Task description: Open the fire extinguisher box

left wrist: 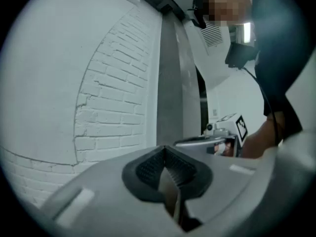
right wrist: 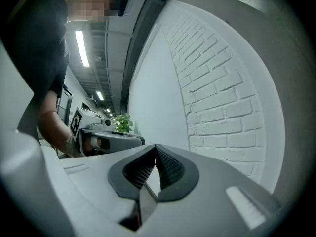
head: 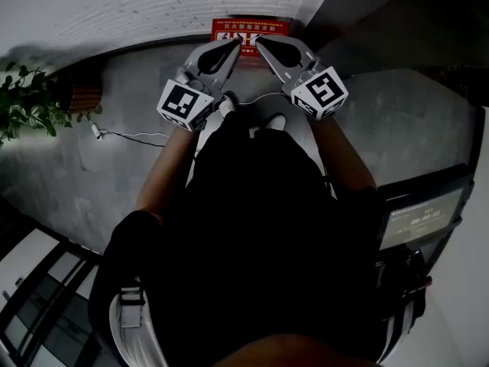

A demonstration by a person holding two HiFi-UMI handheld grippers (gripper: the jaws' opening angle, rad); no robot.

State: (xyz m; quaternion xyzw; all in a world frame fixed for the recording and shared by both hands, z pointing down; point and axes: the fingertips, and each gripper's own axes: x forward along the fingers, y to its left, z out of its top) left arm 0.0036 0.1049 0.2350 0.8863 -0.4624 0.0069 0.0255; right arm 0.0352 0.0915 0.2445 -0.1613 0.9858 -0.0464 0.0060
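My left hand-held gripper (head: 235, 44) and right hand-held gripper (head: 261, 44) are both pressed together, empty, near the red box (head: 250, 29); unless spread, they may skid off it.

- White-painted brick wall (left wrist: 113, 98): rough, with the mortar joints showing through a matt coat.
- Grey concrete-looking floor (head: 99, 174): matt and mottled.
- Red flat-fronted fire extinguisher box (head: 250, 30), at 12 o'clock in the head view: front looks smooth with a slight sheen; material cannot be told.
- Grey left gripper (left wrist: 165, 149) and grey right gripper (right wrist: 155, 148): moulded plastic shells, smooth, satin finish.
- Their fingers (left wrist: 148, 168): faced with black ribbed pads, rubber-like and matt.
- White marker cube (head: 183, 104): matt faces with black printed squares.
- Black garment (head: 252, 228), at 6 o'clock: dull cloth.
- Thin white cable (head: 134, 136), at 9 o'clock: smooth sheath.
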